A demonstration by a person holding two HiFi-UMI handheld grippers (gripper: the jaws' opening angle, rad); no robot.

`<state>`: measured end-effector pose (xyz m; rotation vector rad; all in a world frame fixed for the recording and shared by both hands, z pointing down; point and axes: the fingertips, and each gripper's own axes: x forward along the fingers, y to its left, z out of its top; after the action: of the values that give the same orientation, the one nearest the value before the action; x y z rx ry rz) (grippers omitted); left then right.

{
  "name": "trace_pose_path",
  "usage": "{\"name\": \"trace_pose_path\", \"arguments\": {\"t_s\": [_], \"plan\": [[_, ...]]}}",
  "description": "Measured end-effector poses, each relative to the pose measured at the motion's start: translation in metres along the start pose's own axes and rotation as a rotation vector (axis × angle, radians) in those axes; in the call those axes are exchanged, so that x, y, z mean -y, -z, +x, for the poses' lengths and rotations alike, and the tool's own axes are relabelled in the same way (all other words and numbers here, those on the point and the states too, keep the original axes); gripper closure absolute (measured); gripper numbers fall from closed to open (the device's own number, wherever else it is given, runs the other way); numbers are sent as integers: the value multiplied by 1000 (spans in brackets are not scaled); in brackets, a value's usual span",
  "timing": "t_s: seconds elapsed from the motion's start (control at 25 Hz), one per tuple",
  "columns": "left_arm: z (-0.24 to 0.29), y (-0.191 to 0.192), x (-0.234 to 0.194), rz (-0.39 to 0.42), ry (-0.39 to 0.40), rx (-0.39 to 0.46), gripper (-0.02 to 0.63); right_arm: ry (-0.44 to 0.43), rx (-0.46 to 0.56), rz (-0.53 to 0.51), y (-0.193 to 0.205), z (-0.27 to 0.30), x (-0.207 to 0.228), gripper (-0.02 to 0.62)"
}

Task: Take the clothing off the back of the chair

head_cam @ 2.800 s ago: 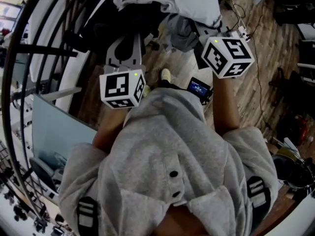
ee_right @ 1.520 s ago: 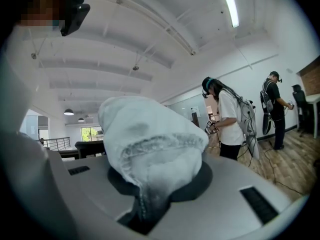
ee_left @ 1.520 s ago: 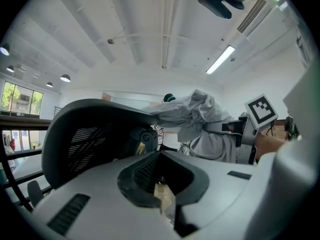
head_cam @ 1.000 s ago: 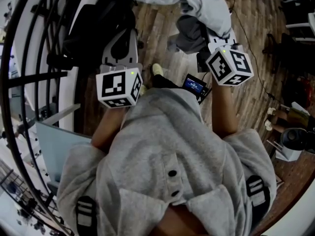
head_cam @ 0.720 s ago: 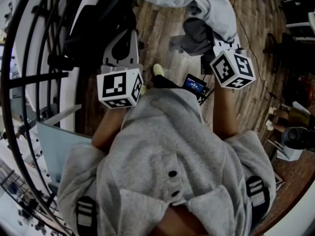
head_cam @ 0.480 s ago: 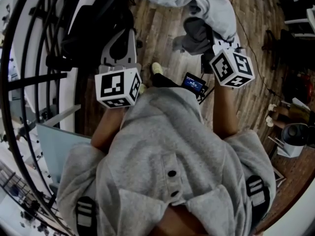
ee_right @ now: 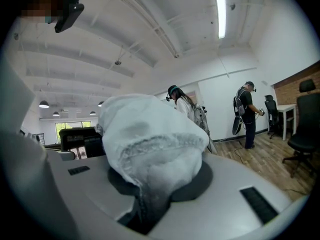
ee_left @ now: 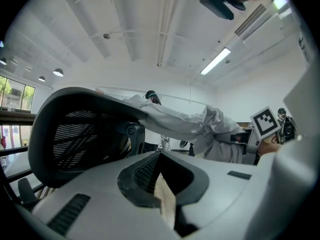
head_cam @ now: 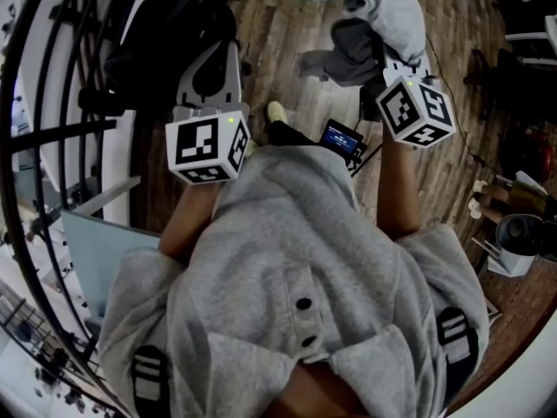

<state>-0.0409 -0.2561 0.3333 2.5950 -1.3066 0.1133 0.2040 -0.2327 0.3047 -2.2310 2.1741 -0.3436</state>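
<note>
Right gripper (ee_right: 150, 209) fingers clamp pale grey cloth garment (ee_right: 150, 134)
Both held roughly level; left gripper (ee_left: 165, 206) fingers closed, empty; black mesh chair back (ee_left: 75, 139) ahead of them.

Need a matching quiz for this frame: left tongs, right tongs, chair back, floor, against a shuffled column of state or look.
1. left tongs
2. right tongs
3. chair back
4. floor

A. wood planks
B. shut on the pale clothing
C. black mesh
D. nothing between the jaws

Pairs: 1-D, 2-B, 3-C, 4-A
</note>
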Motion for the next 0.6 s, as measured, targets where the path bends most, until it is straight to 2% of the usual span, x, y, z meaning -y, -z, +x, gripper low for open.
{"name": "trace_pose_path", "arguments": {"t_s": [0.6], "plan": [[5,3,15,1,34,-5,597,52,-52,-8,22,-15,17,494]]}}
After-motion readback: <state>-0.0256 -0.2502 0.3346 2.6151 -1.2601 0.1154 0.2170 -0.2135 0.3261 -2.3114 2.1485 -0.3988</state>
